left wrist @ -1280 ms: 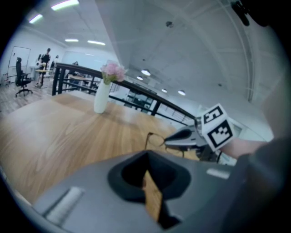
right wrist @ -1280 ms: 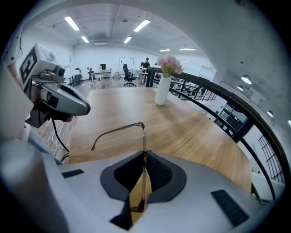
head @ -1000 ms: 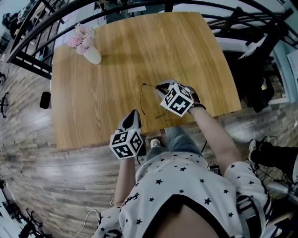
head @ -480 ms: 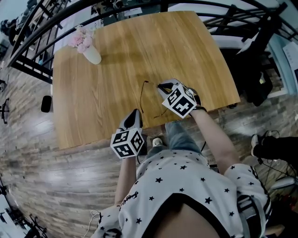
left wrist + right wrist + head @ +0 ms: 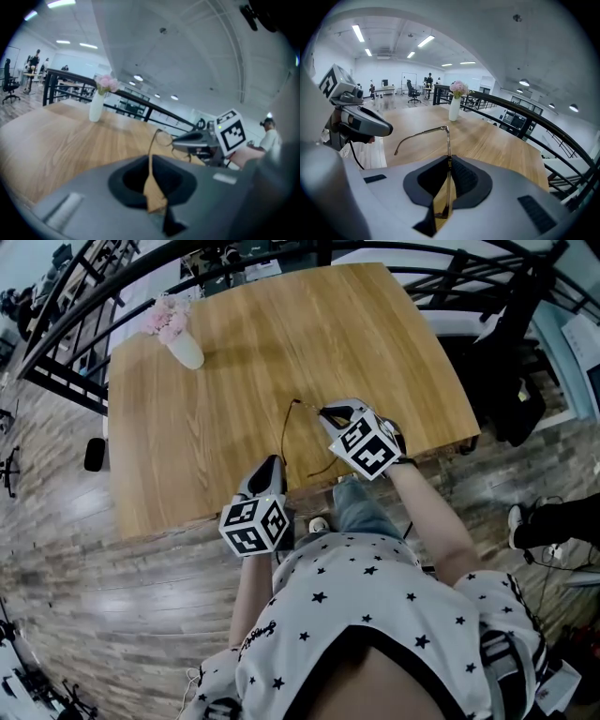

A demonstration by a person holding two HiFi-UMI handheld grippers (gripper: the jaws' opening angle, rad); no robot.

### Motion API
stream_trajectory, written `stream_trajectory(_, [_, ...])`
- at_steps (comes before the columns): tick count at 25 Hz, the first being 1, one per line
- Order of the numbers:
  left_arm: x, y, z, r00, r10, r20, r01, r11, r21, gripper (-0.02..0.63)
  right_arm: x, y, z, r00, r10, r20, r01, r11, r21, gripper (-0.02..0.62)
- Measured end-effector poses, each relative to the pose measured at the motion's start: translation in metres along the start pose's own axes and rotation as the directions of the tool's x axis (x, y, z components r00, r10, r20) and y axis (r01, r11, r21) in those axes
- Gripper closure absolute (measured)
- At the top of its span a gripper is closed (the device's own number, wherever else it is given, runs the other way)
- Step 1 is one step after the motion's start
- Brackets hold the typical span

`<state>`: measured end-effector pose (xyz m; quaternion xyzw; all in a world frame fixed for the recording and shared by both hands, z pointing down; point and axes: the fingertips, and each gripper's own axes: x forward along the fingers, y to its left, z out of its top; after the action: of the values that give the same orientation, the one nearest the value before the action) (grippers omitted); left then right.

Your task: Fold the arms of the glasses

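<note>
The setting was a large open-plan office hall. Long white ceiling strip lights (image 5: 358,33) ran overhead. Black wheeled office chairs (image 5: 412,91) stood at distant desks. A black metal railing (image 5: 525,117) bordered the square light-wood table (image 5: 234,362) on grey-brown plank flooring (image 5: 94,587).
</note>
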<state>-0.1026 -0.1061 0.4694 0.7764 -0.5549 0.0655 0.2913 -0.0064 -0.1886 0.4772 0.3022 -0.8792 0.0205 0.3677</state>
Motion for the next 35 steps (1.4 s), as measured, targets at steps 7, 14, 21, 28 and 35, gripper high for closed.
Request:
stream_trajectory(7, [-0.01,-0.006,-0.002,1.0,-0.013,-0.008,0.014,0.998,0.064,0.531,-0.014,0.01,0.002,1.0,0.002,0.012,-0.002,1.0,0.001,0.563])
stream_trajectory(14, [-0.011,-0.01,-0.01,1.0,-0.016,-0.022,0.018,0.996,0.089,0.515,-0.021,0.013,0.004,1.0,0.0,0.029,0.0,1.0,0.002,0.563])
stream_trajectory(21, [-0.005,-0.014,-0.016,0.999,-0.026,-0.042,0.029,0.997,0.072,0.515,-0.027,0.013,0.007,0.999,0.001,0.045,-0.001,1.0,0.003,0.563])
stream_trajectory(28, [-0.002,-0.016,-0.016,0.999,-0.012,-0.052,0.016,0.997,0.079,0.525,-0.031,0.014,0.011,0.998,0.002,0.058,-0.003,1.0,0.007,0.563])
stream_trajectory(35, [-0.002,-0.022,-0.017,0.998,-0.011,-0.058,0.016,0.996,0.085,0.56,-0.031,0.014,0.014,0.998,0.005,0.065,-0.006,1.0,0.011,0.563])
